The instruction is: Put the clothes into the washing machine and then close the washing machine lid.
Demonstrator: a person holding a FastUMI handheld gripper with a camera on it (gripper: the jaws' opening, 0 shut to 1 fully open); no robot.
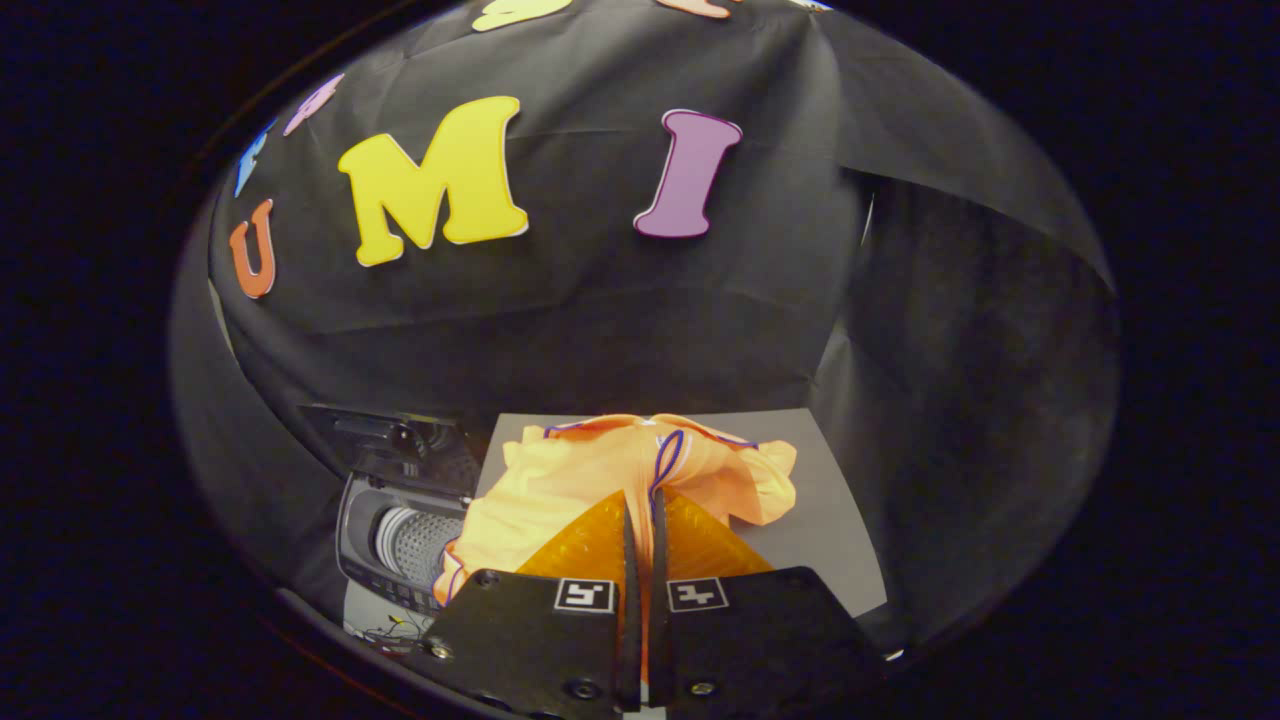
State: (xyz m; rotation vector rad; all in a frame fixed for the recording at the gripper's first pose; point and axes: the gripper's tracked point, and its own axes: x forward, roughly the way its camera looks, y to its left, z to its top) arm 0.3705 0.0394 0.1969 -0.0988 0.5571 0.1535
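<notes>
Clothes [590,480]: one orange garment with dark piping, bunched and lifted, hanging just ahead of and around the fingertips of the gripper [640,500]. A fold of the fabric with its piping runs down into the narrow slit between the two fingers, which are pressed together on it; the garment is pinched and carried.

Washing machine [400,550]: small top-loader, to the left of the fingers and lower than the garment. Drum [415,540] visible through the open top; nothing can be made out inside it.

Lid [385,435]: raised, standing behind the opening.

Worktop [830,540]: grey sheet beneath and beyond the garment, to the right of the machine.

Progress, as judged: the garment is picked up but not yet over the opening. Left to do: move it left, drop it into the drum, close the lid.
</notes>
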